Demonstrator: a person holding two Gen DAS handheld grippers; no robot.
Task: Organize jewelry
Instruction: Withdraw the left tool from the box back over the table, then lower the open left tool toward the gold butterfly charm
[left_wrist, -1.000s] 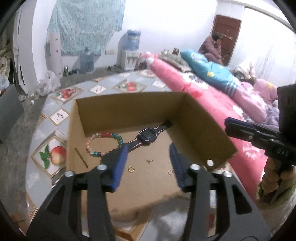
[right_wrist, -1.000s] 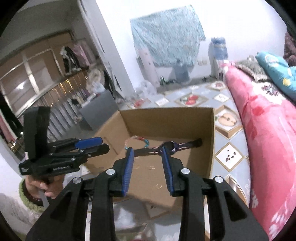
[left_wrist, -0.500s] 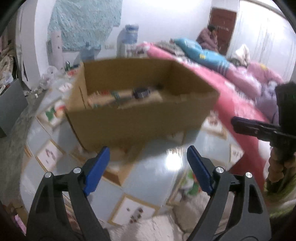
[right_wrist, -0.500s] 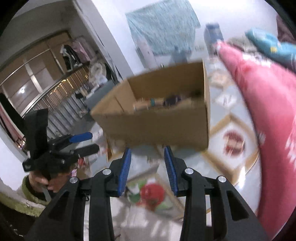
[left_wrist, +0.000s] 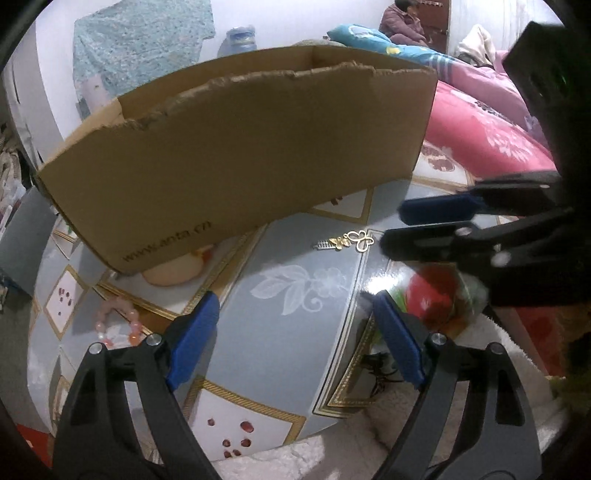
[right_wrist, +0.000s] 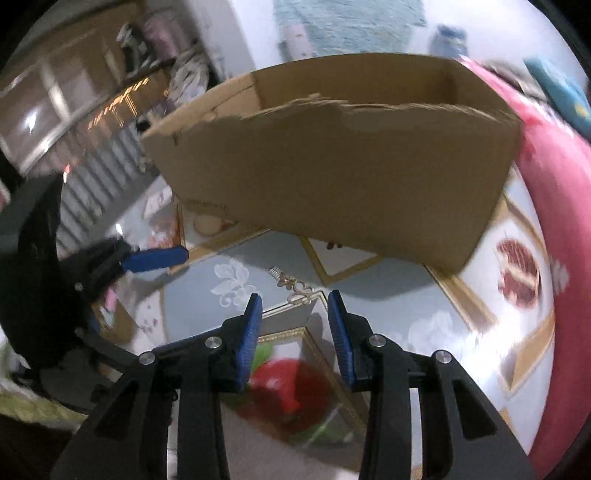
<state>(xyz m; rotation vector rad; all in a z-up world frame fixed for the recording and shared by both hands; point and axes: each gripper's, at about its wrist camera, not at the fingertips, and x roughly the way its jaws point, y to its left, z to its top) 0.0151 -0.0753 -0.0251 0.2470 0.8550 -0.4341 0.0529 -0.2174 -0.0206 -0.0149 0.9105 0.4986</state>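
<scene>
1. Far left, by my left gripper (left_wrist: 291, 343): a pink bead bracelet (left_wrist: 117, 328) lies on the tiled surface (left_wrist: 258, 332), near the left jaw. Left jaws are wide and hold nothing.
2. Centre: the cardboard box (left_wrist: 236, 158) stands on the surface just behind everything. Its torn front wall faces me.
3. In front of the box: a gold butterfly hair clip (left_wrist: 347, 240) lies flat on the grey tile, apart from the box wall.
4. Right: my right gripper (right_wrist: 294, 325) points at the clip, jaws part-open and empty, tips just short of it. From the left camera those tips sit just beside the clip's looped end.
5. My judgement on the grasp: the clip is thin and flat, so go low, straddle the butterfly body, and close slowly so it does not skate on the glossy tile.
6. Hard to see: the box interior is hidden by its front wall. The right view is motion-blurred, so clip detail there is poor. Part of the bracelet sits behind my left jaw.
</scene>
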